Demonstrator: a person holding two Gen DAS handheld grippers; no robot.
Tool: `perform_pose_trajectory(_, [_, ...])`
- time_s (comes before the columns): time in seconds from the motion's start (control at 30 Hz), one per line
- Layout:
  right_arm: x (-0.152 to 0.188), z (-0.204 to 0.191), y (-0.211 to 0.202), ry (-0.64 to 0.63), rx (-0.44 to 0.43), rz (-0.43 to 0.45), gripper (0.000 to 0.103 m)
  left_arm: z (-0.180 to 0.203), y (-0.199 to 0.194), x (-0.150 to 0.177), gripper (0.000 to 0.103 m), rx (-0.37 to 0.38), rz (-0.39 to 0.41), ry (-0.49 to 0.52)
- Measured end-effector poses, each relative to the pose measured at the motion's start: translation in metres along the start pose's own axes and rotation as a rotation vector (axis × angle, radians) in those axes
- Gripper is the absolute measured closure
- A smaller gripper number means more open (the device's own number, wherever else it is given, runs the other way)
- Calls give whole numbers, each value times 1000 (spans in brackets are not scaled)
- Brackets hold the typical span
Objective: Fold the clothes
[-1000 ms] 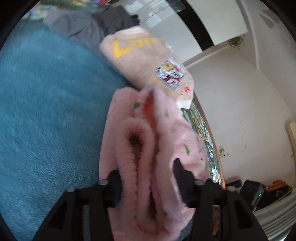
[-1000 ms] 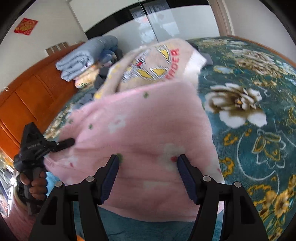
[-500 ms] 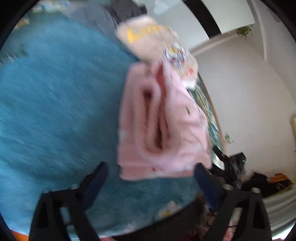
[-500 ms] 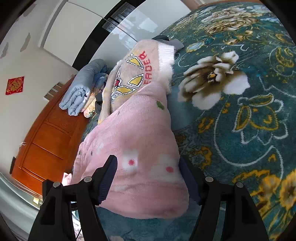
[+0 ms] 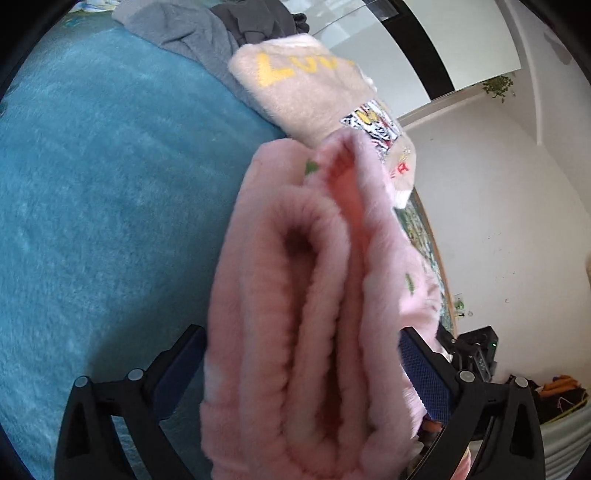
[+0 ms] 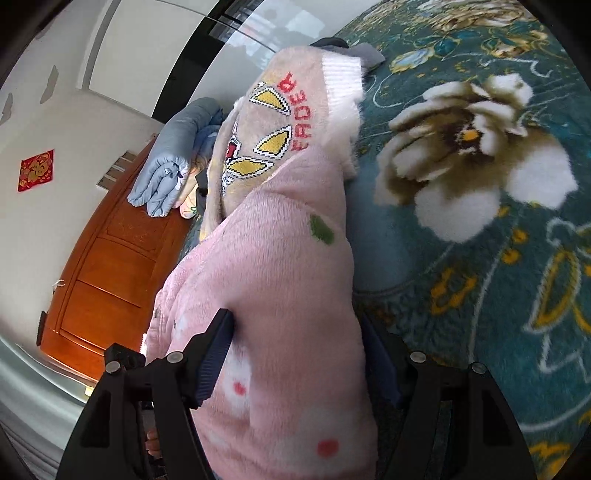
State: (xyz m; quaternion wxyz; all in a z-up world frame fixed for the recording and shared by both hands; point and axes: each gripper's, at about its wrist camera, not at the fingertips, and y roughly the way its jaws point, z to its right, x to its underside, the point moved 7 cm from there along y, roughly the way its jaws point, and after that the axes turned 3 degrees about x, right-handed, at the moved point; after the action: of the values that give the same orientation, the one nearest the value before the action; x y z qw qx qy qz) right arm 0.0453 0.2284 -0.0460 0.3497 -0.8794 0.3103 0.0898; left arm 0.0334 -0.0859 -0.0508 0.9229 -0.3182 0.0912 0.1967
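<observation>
A folded pink fleece garment [image 5: 314,295] with small flower spots lies on the bed. It also shows in the right wrist view [image 6: 273,295]. My left gripper [image 5: 303,365] has its fingers wide apart on either side of the garment's folded end. My right gripper [image 6: 299,358] is closed around the other end of the same garment, its pads pressing into the fleece. A folded beige sweater [image 5: 306,85] with yellow letters lies just beyond the pink one; it also shows in the right wrist view [image 6: 280,122].
A teal fleece blanket [image 5: 103,192] covers the bed, with a flower pattern [image 6: 472,155] on the right side. Grey and dark clothes [image 5: 207,29] lie in a heap behind the sweater. A rolled blue quilt [image 6: 170,162] lies by an orange wooden headboard [image 6: 110,273].
The left gripper let go of the pink garment, backed off, then came up around its end again with fingers spread. The right gripper has stayed around its end and tilted.
</observation>
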Motion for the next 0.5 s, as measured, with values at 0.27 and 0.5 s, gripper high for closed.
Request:
perform_pose_trajectory(0.27, [-6, -3, 10, 16, 7, -35, 32, -6, -1, 2, 25, -8, -5, -31])
perform_pose_trajectory(0.5, [-4, -13, 11, 46, 58, -33, 66, -1, -5, 0, 57, -7, -47, -12])
